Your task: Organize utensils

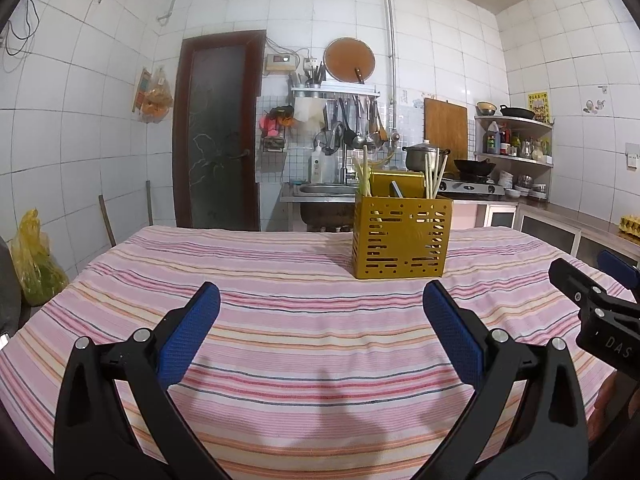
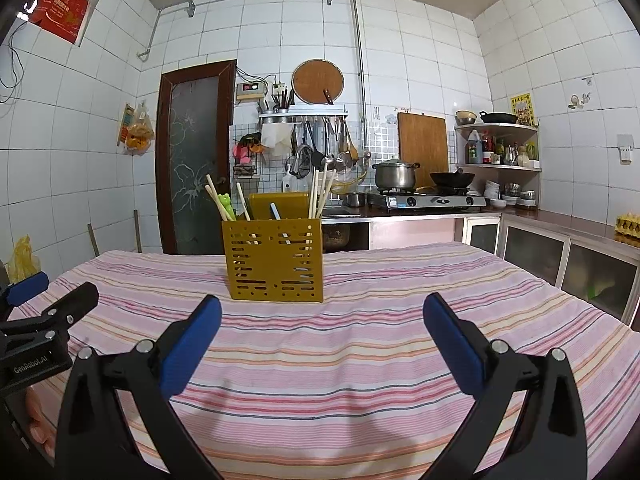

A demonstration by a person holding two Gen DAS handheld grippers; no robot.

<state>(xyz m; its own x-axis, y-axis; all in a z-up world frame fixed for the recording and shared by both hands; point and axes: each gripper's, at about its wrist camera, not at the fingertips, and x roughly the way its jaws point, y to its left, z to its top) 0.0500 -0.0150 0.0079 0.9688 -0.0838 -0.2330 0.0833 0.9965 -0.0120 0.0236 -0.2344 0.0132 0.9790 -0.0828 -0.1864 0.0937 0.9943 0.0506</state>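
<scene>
Left wrist view: left gripper (image 1: 321, 330), jaws spread wide, holding nothing, above striped tablecloth (image 1: 280, 280); yellow perforated utensil holder (image 1: 401, 236) upright on the cloth ahead, right of centre, chopsticks (image 1: 434, 176) standing in it; right gripper (image 1: 592, 292) at right edge. Right wrist view: right gripper (image 2: 322, 340), jaws wide, empty; utensil holder (image 2: 274, 258) ahead, left of centre, chopsticks (image 2: 320, 194) and green frog-topped piece (image 2: 226, 204) inside

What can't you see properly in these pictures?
- Lower ends of the chopsticks: hidden by the yellow holder walls, both views.
- Green frog thing: mostly sunk in the holder, right wrist view.
- Right claw: cut off by the left view's edge.
- Shelf bottles: too small to read.
</scene>
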